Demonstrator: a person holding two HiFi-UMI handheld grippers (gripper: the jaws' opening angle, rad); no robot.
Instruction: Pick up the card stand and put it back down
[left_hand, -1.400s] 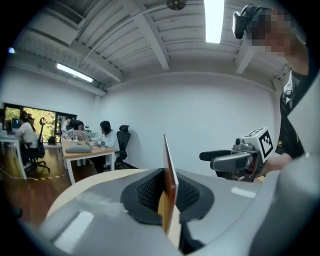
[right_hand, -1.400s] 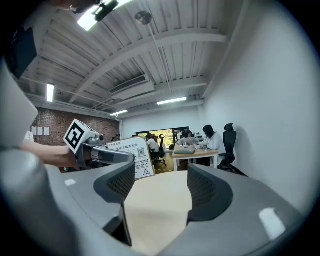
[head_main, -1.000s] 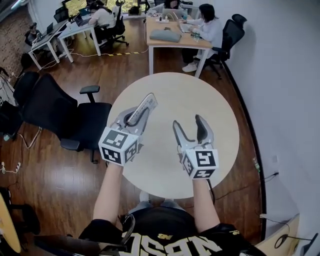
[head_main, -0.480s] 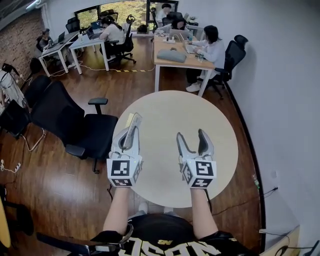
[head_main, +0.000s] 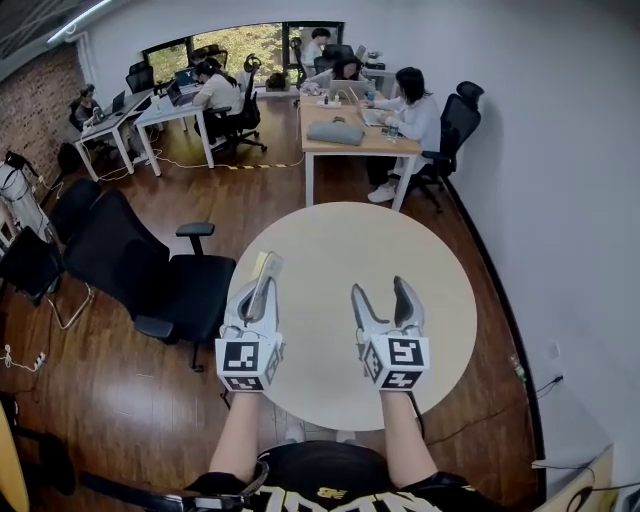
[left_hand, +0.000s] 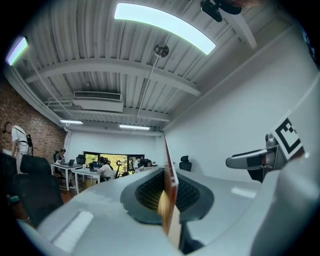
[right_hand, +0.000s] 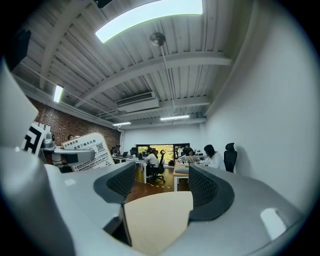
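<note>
Half done, I'd say: my left tongs are clamped tight on the card stand, held edge-on between the pads, clear of the round table. My right tongs hang alongside, jaws apart, empty. Pickup looks complete; setting it down remains.

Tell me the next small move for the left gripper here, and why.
Probably lower the left gripper toward the round table and stand the card stand on it. Its jaws are clamped on the thin stand, held off the tabletop near the table's left edge, while the right gripper is open and empty.
</note>
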